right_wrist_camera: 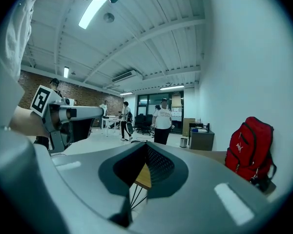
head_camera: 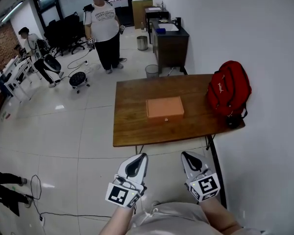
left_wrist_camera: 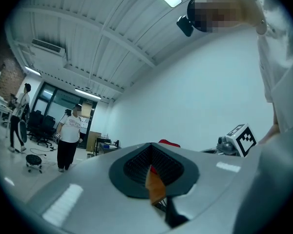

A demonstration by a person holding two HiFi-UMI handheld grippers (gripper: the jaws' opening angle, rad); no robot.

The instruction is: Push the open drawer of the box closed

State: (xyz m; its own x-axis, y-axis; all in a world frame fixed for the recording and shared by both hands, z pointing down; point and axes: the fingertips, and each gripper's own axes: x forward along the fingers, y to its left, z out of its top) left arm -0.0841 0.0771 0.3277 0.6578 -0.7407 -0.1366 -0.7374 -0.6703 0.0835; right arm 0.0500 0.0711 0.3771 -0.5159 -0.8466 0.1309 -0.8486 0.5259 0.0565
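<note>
An orange-brown box lies flat in the middle of a brown wooden table. From this height I cannot make out its drawer. My left gripper and right gripper hang side by side short of the table's near edge, well apart from the box. Both point toward the table. In the left gripper view the left gripper has its jaws together with nothing held. The right gripper looks the same in its own view, with only a sliver of table showing through.
A red backpack sits on the table's right end, against the white wall. Beyond the table stand a dark cabinet, two bins and a person in a white shirt. A cable lies on the floor at my left.
</note>
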